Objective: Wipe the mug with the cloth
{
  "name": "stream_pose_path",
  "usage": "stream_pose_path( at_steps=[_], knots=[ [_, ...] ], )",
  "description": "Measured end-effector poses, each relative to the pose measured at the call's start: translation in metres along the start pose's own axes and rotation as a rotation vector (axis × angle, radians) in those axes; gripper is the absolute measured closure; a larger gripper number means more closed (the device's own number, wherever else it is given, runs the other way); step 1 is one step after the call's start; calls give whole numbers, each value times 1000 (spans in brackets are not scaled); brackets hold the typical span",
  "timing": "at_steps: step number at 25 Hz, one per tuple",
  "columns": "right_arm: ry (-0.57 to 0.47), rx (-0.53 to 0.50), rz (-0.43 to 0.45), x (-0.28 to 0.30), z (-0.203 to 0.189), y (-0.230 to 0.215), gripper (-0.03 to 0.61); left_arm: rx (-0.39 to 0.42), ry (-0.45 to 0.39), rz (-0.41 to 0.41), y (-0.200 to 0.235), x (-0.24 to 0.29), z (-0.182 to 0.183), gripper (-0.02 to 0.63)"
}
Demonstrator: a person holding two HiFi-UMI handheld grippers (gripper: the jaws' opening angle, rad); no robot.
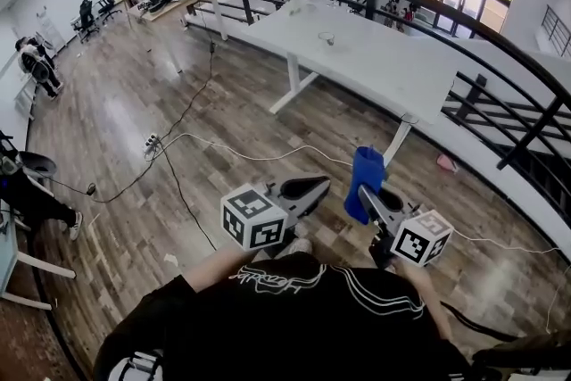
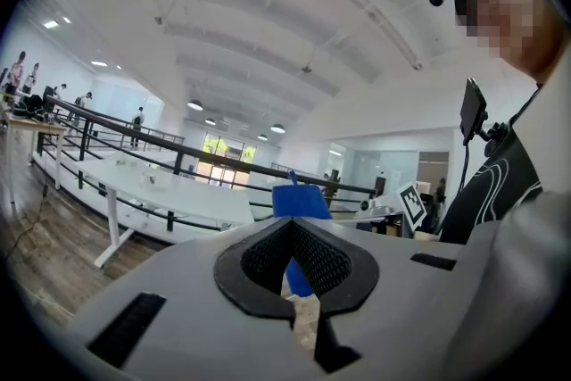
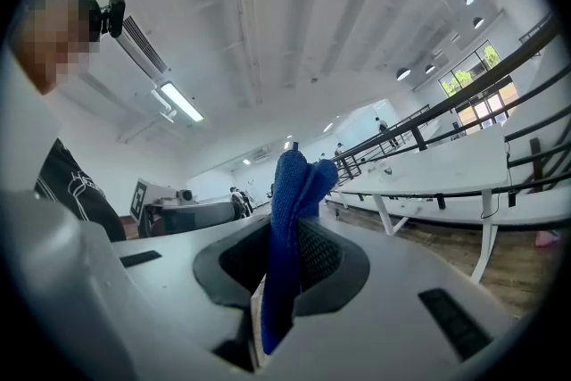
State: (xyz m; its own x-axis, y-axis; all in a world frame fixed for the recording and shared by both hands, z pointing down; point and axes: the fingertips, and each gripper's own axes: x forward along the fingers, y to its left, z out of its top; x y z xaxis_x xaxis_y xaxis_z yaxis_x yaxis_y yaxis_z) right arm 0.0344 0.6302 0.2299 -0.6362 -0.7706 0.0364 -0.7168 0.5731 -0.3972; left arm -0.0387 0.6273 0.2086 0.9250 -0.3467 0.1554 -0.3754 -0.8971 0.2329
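My right gripper is shut on a blue cloth, which stands up out of the jaws as a folded bunch. Held level beside it on the left, my left gripper is shut with nothing between its pads. The cloth also shows beyond the left jaws. Both grippers are close to the person's chest, high above the wooden floor. A small object, too small to tell whether it is the mug, sits on the white table well ahead.
A curved black railing runs across behind the table. Cables and a power strip lie on the wooden floor at the left. A pink thing lies by the table leg. People sit at desks at the far left.
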Motion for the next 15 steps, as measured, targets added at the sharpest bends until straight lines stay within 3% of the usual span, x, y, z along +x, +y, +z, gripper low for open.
stream_pose_path(
  at_steps=[9, 15],
  knots=[
    [28, 20, -68, 43, -2, -53, 531, -44, -2, -48, 65, 35, 1, 607],
    [46, 32, -147, 99, -3, -113, 531, -72, -13, -96, 152, 73, 7, 607]
  ],
)
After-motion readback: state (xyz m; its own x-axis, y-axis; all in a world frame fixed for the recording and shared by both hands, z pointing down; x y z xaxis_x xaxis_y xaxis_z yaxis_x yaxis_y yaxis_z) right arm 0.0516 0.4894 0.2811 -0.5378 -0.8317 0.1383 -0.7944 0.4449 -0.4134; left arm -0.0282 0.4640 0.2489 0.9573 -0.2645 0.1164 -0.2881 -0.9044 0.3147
